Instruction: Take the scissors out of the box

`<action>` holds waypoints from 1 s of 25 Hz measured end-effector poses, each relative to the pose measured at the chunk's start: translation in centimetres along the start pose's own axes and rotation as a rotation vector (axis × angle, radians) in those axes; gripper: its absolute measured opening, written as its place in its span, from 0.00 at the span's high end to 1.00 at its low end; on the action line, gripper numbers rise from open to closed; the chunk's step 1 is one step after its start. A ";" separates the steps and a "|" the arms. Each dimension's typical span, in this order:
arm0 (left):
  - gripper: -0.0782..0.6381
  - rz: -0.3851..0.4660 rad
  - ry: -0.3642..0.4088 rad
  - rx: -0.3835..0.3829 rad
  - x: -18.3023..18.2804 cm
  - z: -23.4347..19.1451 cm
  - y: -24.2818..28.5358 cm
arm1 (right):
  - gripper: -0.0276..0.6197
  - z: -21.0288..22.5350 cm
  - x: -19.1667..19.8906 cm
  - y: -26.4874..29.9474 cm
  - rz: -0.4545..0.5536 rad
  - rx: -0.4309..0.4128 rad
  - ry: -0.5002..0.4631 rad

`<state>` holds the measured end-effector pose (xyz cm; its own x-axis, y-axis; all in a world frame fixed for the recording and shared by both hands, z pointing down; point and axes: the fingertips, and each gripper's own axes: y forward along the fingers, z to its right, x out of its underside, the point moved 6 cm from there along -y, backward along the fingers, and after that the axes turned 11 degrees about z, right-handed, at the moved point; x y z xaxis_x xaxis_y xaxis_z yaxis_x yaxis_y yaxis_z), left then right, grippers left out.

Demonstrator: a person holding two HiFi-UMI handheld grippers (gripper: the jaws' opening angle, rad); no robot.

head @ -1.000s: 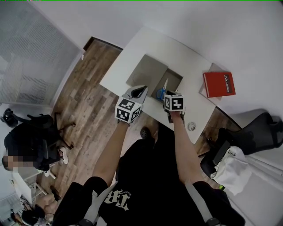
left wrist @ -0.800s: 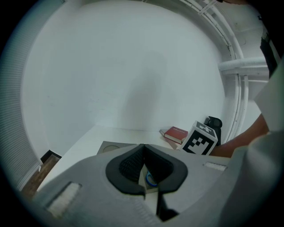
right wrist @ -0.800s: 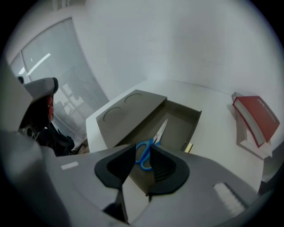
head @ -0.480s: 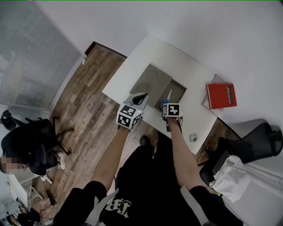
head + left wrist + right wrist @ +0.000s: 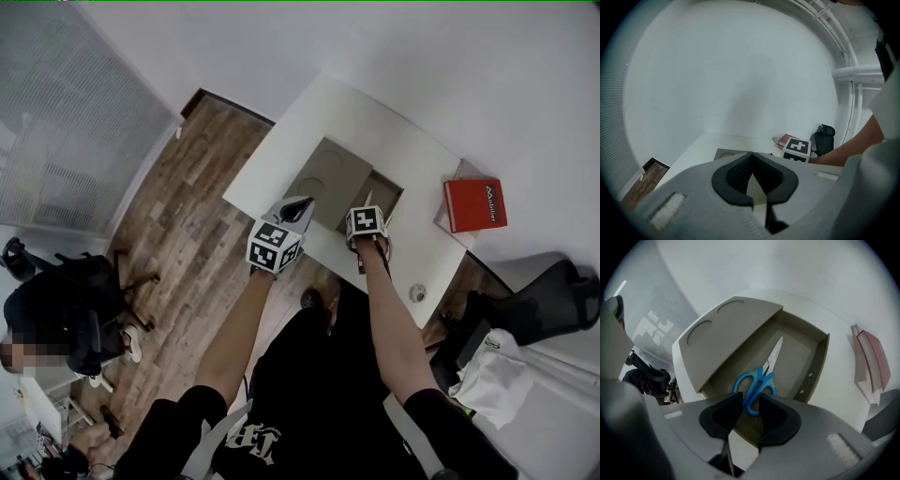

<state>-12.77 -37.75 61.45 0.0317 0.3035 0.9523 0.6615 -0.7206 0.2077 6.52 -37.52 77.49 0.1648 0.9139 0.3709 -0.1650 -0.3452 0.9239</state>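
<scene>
Scissors (image 5: pixel 754 385) with blue handles lie in the open grey box (image 5: pixel 820 359), blades pointing to its far end. Its lid (image 5: pixel 726 333) is folded back to the left. My right gripper (image 5: pixel 750 401) points steeply down over the handles. Its jaws have just opened wide and come in slightly; the lower handle loop shows in the gap, and the pads do not press on it. In the head view its marker cube (image 5: pixel 366 223) covers most of the scissors. My left gripper (image 5: pixel 305 202) hovers by the lid's near edge, tips together (image 5: pixel 752 154), holding nothing.
The box stands on a white table (image 5: pixel 309 122) near its front edge. A red book (image 5: pixel 475 204) lies to the box's right. A black office chair (image 5: pixel 544 291) stands right of the table. A small round object (image 5: pixel 417 292) sits at the near right corner.
My right gripper has dropped toward the box and tipped steeply downward, so its cube now hides the scissors in the head view. The left gripper has shifted a little toward the lid.
</scene>
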 end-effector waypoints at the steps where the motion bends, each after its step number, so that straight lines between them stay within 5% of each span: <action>1: 0.89 0.000 -0.002 -0.002 0.1 -0.1 -0.1 | 0.78 0.1 -0.1 0.1 -0.012 0.000 0.010; 11: 0.89 0.003 -0.011 -0.017 0.0 -1.2 -1.2 | 0.80 0.3 -0.2 1.2 -0.123 0.029 0.066; 25: 0.89 0.000 -0.019 -0.046 0.3 -1.7 -3.2 | 0.84 0.8 0.5 0.3 -0.063 0.024 0.193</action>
<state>-16.17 -36.36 61.46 0.0459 0.3152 0.9479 0.6263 -0.7483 0.2185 7.31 -37.33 78.02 -0.0158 0.9569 0.2899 -0.1371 -0.2893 0.9474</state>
